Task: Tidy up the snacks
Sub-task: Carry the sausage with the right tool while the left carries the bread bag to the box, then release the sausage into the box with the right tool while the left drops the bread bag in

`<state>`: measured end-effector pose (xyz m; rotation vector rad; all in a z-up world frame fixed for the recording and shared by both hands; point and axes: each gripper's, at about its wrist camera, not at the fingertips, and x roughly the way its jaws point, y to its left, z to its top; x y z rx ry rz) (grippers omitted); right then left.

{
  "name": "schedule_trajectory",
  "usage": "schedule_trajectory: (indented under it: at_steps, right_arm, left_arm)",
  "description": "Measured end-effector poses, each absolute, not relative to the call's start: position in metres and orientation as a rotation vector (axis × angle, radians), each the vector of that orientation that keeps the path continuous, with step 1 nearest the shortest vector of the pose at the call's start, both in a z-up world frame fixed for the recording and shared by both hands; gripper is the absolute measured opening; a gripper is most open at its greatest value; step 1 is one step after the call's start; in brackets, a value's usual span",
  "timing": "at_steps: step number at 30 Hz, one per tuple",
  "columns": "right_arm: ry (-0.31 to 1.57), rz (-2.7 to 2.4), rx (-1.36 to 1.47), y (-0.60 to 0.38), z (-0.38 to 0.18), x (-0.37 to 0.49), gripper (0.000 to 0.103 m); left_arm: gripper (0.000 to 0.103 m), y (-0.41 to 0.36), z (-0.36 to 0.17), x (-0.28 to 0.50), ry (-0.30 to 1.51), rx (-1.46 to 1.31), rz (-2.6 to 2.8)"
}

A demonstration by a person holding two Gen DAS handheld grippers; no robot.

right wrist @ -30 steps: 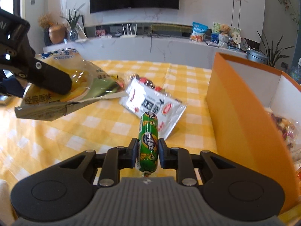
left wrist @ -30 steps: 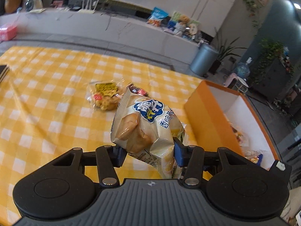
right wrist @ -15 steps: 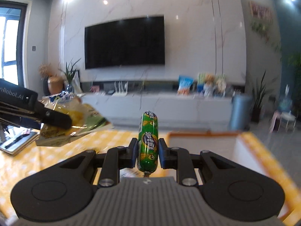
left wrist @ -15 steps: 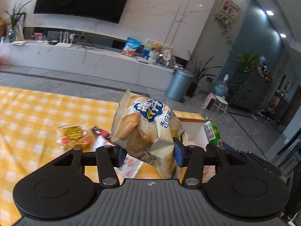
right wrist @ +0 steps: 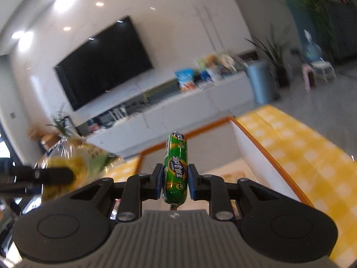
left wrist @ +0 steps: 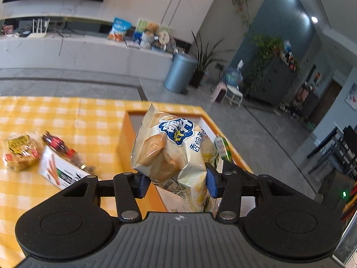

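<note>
My left gripper [left wrist: 176, 182] is pinching the cream snack bag [left wrist: 171, 154], blue pads pressed into its crumpled lower half, and the bag hangs in the air over the near end of the orange box [left wrist: 126, 147]. Around it in the left wrist view: the yellow checked tablecloth [left wrist: 67, 116] carries a clear packet of yellowish snacks [left wrist: 20, 154] at far left, just beside a white packet [left wrist: 60, 172] with a dark red-labelled packet [left wrist: 63, 148] lying against it; all three sit left of the box, apart from it. The bag blocks most of my look into the box. Its long axis runs up and away from me, sealed top edge tilted to the upper left. Behind its right edge I catch the tip of the green sausage stick [left wrist: 222, 146].

Over to the right wrist view, blurred and tilted: my right gripper [right wrist: 174, 182] is clamped tight on the green sausage stick [right wrist: 175, 167], gripping its lower half. The stick stands along the fingers, pointing up and forward, above the white inside of the orange box [right wrist: 263, 156]. At the left edge, the left gripper's dark finger [right wrist: 52, 175] crosses the snack bag [right wrist: 73, 156], close beside my stick but not touching. The tablecloth [right wrist: 312, 156] shows on the right past the box wall.
</note>
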<state>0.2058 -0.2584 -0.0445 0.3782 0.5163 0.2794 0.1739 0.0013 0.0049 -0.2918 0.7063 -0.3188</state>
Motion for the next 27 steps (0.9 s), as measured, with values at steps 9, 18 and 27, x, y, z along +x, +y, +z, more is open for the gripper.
schedule_trajectory:
  at_steps: [9, 18, 27]
  right_arm:
    - [0.684, 0.296, 0.391, -0.238, -0.063, 0.224, 0.021]
    - [0.762, 0.336, 0.360, -0.212, -0.079, 0.227, 0.021]
    - [0.814, 0.375, 0.354, -0.208, -0.084, 0.227, 0.024]
  left_arm:
    - [0.056, -0.009, -0.002, 0.168, 0.707, -0.240, -0.268]
    - [0.056, -0.004, 0.002, 0.168, 0.709, -0.246, -0.238]
    - [0.056, -0.005, 0.000, 0.167, 0.720, -0.233, -0.231]
